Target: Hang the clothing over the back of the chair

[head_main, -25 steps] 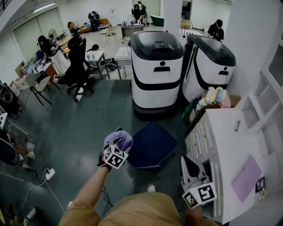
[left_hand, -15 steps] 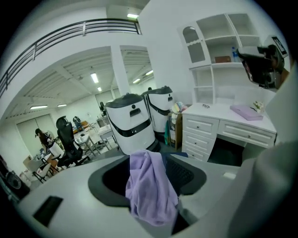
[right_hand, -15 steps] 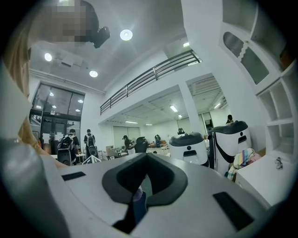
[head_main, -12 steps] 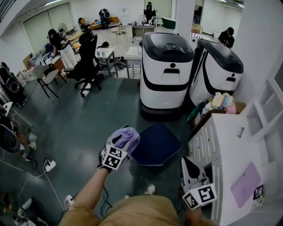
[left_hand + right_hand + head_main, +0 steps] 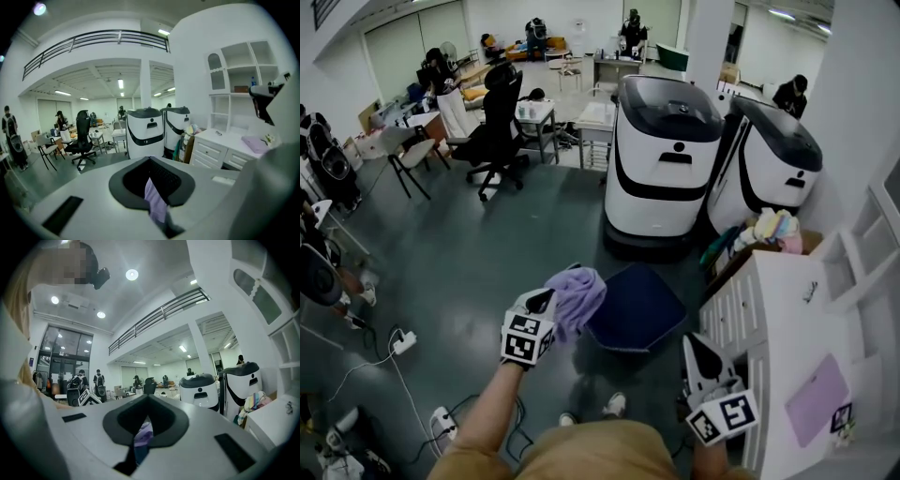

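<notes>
Clothing, a crumpled lilac fabric piece [image 5: 578, 292], is clamped in the just-closed left gripper [image 5: 551, 300] beside the dark blue padded chair [image 5: 642, 309]; it should be spread by the right gripper [image 5: 692, 343], seemingly shut and empty.

clothing: lilac soft cloth garment [image 5: 577, 295], bunched up, pinched in the left tongs [image 5: 549, 300], hanging clear of the floor
chair: dark blue padded chair [image 5: 637, 305], on the floor just beside it
</notes>
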